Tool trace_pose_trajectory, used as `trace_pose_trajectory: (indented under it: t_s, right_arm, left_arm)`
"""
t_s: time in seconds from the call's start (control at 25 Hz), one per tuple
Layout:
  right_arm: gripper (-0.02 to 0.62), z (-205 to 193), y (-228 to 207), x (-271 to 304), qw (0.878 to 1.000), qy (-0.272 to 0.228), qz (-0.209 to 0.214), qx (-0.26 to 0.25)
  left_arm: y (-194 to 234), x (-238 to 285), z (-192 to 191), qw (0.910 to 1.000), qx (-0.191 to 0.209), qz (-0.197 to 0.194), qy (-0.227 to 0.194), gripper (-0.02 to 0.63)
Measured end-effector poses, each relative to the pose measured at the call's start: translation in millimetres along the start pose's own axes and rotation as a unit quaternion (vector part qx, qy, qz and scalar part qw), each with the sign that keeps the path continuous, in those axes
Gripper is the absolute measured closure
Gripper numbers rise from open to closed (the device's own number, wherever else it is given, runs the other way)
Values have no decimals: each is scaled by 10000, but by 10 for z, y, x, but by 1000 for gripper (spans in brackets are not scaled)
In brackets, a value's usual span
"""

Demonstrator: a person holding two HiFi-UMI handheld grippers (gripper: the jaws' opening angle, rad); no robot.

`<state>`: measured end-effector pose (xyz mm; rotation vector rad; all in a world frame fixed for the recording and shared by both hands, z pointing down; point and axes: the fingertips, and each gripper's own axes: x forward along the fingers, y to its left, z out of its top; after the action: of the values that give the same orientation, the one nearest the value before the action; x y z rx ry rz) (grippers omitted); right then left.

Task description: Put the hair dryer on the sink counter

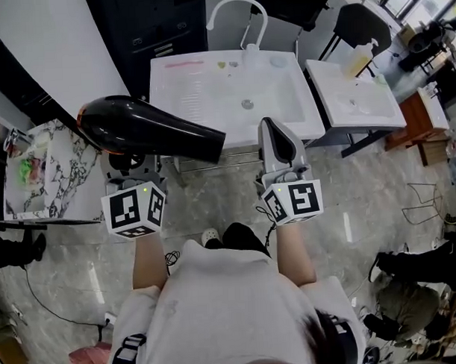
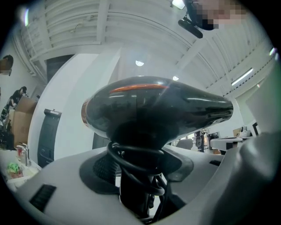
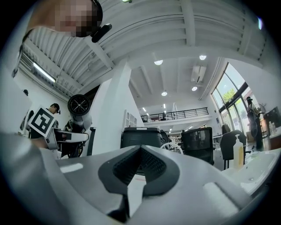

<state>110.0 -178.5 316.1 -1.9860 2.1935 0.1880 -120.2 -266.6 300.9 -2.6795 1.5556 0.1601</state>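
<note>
Nearest, the left gripper is clamping its fingers on the handle of the hair dryer, with the black cord looped round that handle between them. The dryer is hanging in the air over the floor, just short of the sink, with its barrel lying level and pointing to the right. Beside it the right gripper is carrying nothing, its fingers pressed together.

The dryer is showing a glossy, hard shell. It is likely stiff, slippery on the barrel and top-heavy over the thin handle, so it may swing or roll when set down. The handle, over the cord bundle, seems the surest hold.

Farther on, the ribbed left part of the white tabletop is offering what looks like a flat landing place, with the faucet behind it.
</note>
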Motion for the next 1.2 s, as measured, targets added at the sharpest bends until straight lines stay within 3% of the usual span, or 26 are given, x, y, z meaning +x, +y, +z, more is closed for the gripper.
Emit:
trace_pose_trajectory:
  t_s: [0.28, 0.72, 1.2]
  right_arm:
    - [588, -141, -219, 293, 9999, 91, -47, 17]
    - [588, -278, -719, 1211, 9989, 49, 443, 137]
    - [588, -603, -1102, 2065, 9944, 296, 981, 275]
  left_arm:
    - [49, 375, -235, 9996, -163, -17, 242, 339]
    - [-8, 1221, -569, 9975, -337, 262, 559, 339]
    - [105, 1952, -1323, 9859, -610, 795, 1338, 341]
